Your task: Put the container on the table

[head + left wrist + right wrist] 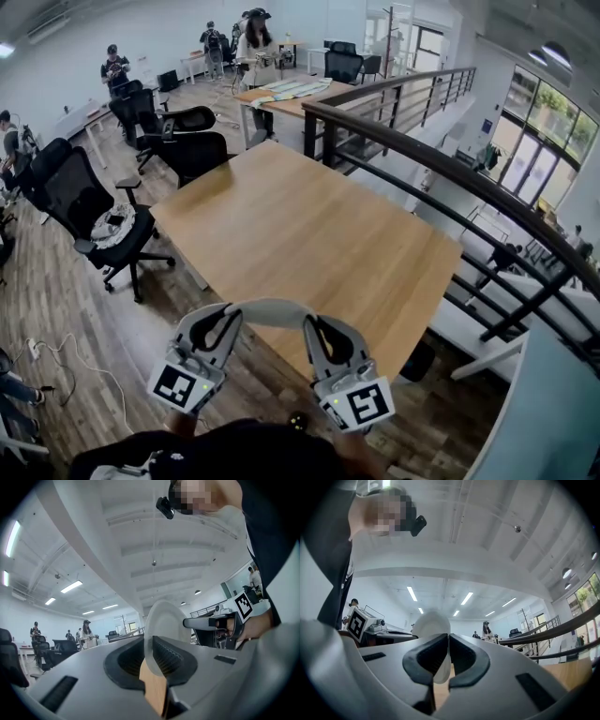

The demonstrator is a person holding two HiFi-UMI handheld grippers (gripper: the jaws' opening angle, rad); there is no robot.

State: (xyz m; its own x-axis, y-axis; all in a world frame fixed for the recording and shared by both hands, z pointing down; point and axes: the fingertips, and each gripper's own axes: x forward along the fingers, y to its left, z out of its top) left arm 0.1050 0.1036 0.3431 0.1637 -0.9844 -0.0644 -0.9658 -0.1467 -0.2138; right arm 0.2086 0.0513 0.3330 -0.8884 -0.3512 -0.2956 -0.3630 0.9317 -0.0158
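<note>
Head view shows the container [272, 312], a pale shallow tub, slung in the air between my two tongs. It hangs right at the near edge of the table [309, 234], towards the near corner, and nothing rests on the wood yet.

The left gripper [219, 326] is closed to a narrow gap on the tub's left rim. In the left gripper view a thin, milky wall stands pinched between the ribbed pads. The right gripper [328, 339] is closed tight on the opposite rim, with the same white wall nipped between its jaws in the right gripper view.

I judge the tub light and probably empty. Its wall looks thin enough to flex, and smooth enough to slide out of a pinch. The rim is the stiffest place to hold, so two opposed rim grips suit it, provided neither pulls outward and bows it.

Both tongs reach forward side by side, roughly level, with the right nose tipped slightly upward.
</note>
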